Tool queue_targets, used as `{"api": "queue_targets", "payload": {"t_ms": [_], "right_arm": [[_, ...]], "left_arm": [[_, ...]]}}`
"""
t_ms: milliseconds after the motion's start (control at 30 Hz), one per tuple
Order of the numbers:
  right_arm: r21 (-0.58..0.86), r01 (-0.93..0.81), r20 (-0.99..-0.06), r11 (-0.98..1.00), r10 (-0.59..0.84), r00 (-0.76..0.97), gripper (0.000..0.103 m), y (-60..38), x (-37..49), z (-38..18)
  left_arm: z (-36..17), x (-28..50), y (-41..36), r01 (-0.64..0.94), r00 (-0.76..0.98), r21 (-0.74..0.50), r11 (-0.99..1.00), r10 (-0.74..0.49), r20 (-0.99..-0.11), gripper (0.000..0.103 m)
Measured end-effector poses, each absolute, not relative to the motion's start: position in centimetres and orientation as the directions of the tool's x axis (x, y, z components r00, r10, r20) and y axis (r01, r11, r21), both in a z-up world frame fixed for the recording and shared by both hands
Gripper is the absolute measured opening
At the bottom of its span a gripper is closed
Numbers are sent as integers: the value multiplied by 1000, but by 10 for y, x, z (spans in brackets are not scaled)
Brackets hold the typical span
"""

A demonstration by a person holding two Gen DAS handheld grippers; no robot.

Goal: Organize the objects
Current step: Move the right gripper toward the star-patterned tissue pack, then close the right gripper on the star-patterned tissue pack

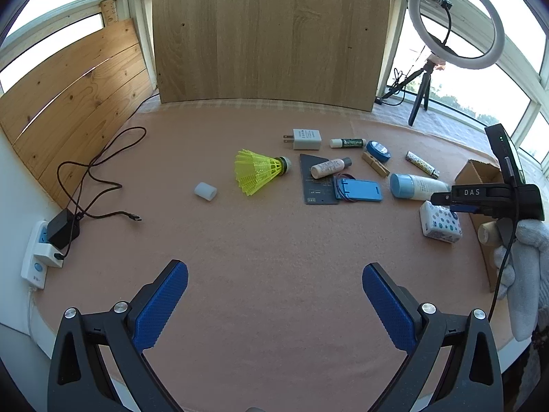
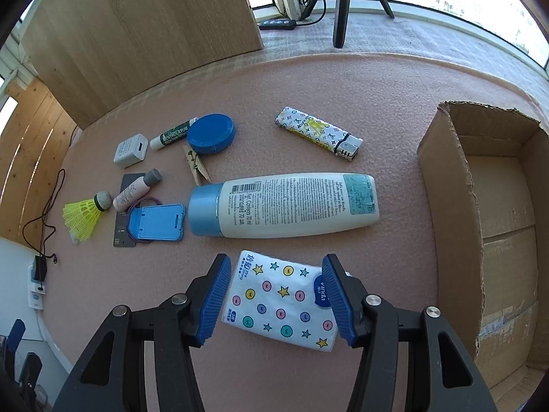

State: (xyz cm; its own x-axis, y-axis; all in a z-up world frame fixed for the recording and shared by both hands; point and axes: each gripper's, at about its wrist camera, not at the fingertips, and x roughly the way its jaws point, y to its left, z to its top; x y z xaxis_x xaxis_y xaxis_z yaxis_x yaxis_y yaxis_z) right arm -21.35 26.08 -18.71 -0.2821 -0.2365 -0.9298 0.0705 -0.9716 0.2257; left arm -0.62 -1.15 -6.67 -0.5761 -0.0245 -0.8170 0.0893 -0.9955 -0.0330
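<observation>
**Open mat in front, crowded at the right**

The pink mat (image 1: 274,240) lies bare ahead of the left gripper (image 1: 274,292), as far as the white cap (image 1: 205,191) and the yellow shuttlecock (image 1: 257,171).

The right gripper (image 2: 276,295) straddles the tissue pack (image 2: 281,302). Just beyond it the lotion bottle (image 2: 291,204) lies crosswise, blocking a straight reach forward. A bare lane runs between the pack and the cardboard box (image 2: 446,206), whose near wall stands at the right. Beyond the bottle, the lighter (image 2: 317,133) sits in open space.
</observation>
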Motion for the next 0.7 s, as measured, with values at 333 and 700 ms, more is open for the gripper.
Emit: {"api": "queue_targets", "payload": {"t_ms": [333, 700], "right_arm": [[210, 90, -931, -974, -227, -285, 51, 260, -222, -181], [309, 95, -930, -946, -321, -179, 51, 259, -203, -201]], "left_arm": [[-68, -2, -7, 74, -572, -30, -997, -18, -820, 103], [-73, -2, -5, 53, -562, -57, -997, 17, -827, 103]]}}
